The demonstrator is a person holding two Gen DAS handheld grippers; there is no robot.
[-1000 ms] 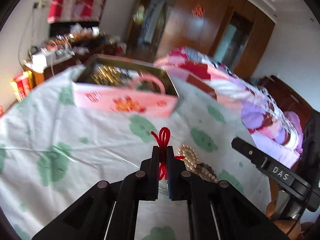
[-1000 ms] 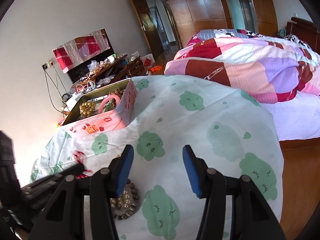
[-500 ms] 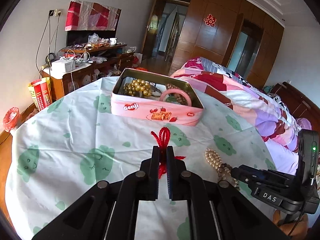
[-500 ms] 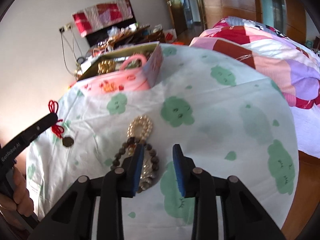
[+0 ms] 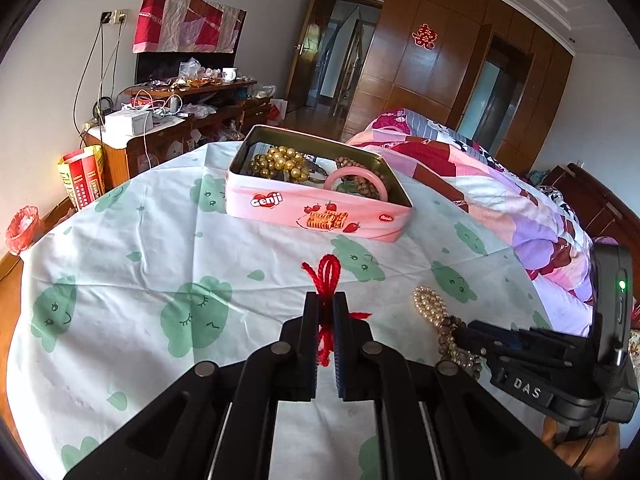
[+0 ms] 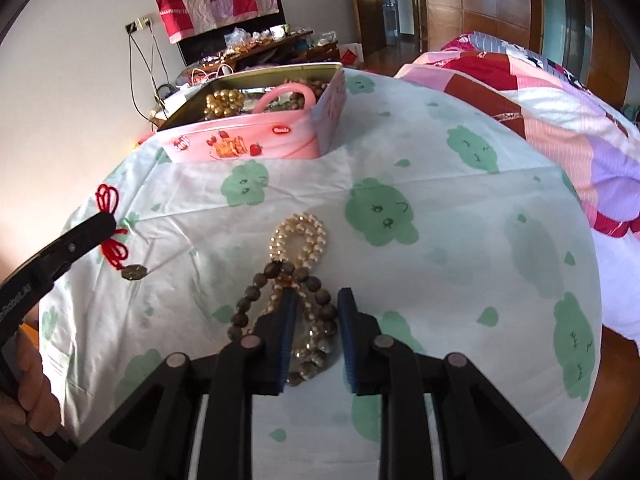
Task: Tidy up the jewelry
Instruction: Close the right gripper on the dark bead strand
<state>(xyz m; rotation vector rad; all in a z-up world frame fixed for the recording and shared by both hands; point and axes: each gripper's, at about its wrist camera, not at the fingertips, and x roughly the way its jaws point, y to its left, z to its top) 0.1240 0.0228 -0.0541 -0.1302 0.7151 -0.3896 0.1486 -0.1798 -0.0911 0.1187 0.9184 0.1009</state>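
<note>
Green-printed cloth [image 6: 460, 280] covers the table, bare and roomy to my right as far as its edge by the bed [image 6: 560, 92]. My left gripper [image 5: 326, 308] is clamped on the red cord [image 5: 328, 276], held above the cloth, its coin [image 6: 134, 272] dangling. My right gripper [image 6: 316, 300] is closing around the beads [image 6: 298, 248] lying near the front edge. At the far edge sits the tin [image 5: 316, 216].

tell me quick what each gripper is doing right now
left gripper: shut on the red cord charm.
right gripper: jaws closing around the bead bracelets on the table; pads not yet pressing them.
</note>
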